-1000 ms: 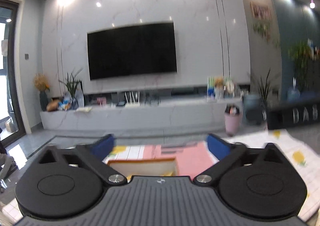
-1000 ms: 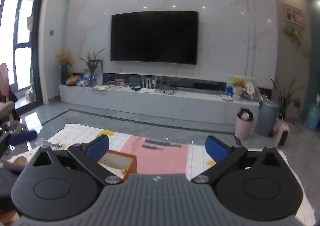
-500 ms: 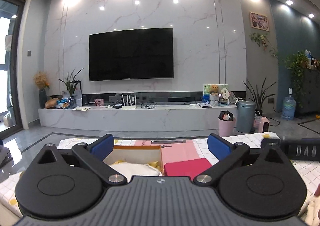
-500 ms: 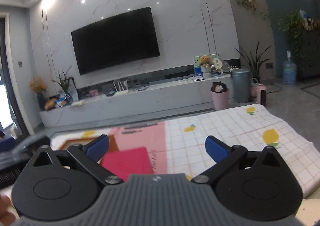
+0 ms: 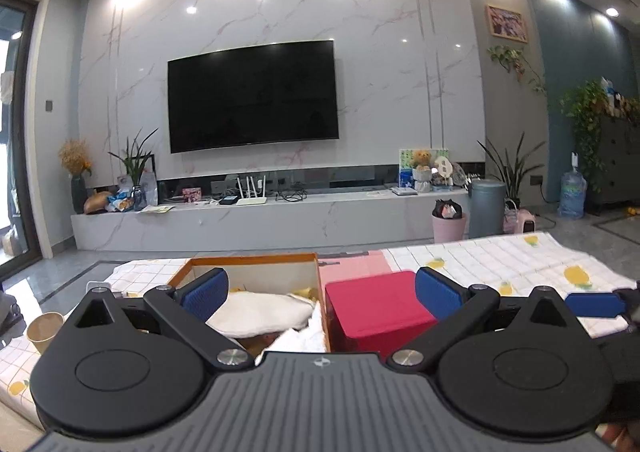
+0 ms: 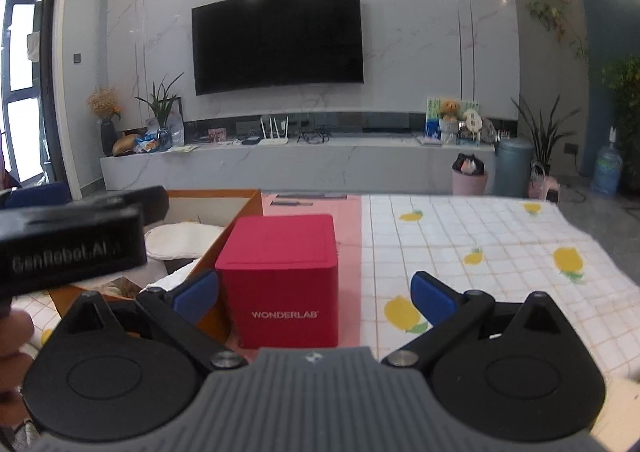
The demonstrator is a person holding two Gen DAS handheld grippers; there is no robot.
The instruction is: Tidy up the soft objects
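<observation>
Since both cameras have dropped from the room toward the counter, the orange box (image 5: 256, 264) holding a white soft cloth (image 5: 260, 312) is now close; both grippers' fingers stay wide apart, empty.

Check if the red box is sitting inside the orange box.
No, the red box stands on the pink mat just outside the orange box, right of its wall.
</observation>
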